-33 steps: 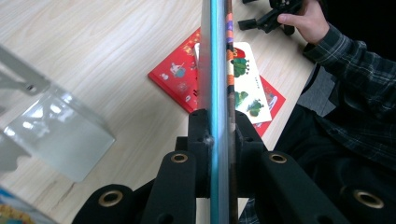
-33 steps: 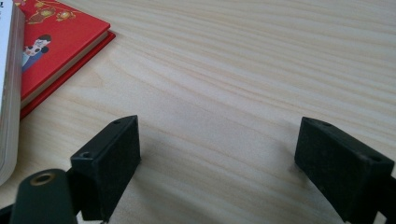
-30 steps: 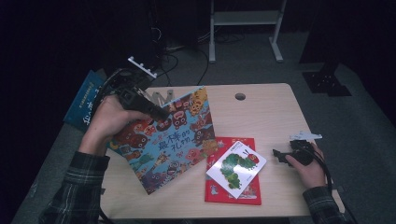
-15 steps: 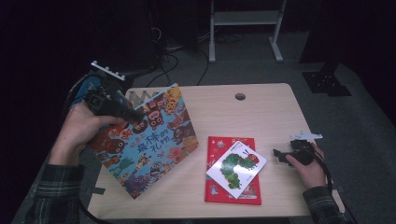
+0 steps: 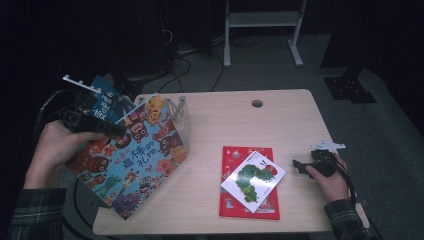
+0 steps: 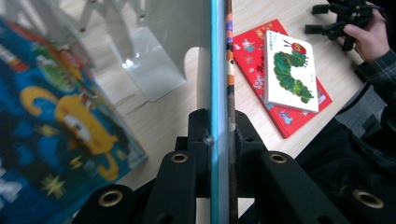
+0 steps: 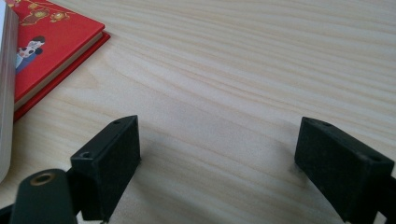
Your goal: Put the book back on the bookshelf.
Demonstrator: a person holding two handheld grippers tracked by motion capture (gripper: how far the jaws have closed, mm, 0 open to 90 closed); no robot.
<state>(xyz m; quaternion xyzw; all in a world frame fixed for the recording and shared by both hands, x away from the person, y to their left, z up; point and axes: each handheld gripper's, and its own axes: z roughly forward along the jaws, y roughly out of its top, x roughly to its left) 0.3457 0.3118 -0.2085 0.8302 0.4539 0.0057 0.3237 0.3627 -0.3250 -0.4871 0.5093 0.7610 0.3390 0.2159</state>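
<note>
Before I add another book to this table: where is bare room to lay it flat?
Bare table lies between the metal rack and the far right corner, beyond the red book. The left end is crowded by the picture book in the left gripper.

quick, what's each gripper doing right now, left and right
Left gripper: shut on the edge of the big picture book.
Right gripper: open, holding nothing, resting on the table.

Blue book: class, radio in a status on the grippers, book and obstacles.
Left gripper shut on blue book, tilted by rack. Right gripper open on table. Another book already there.
</note>
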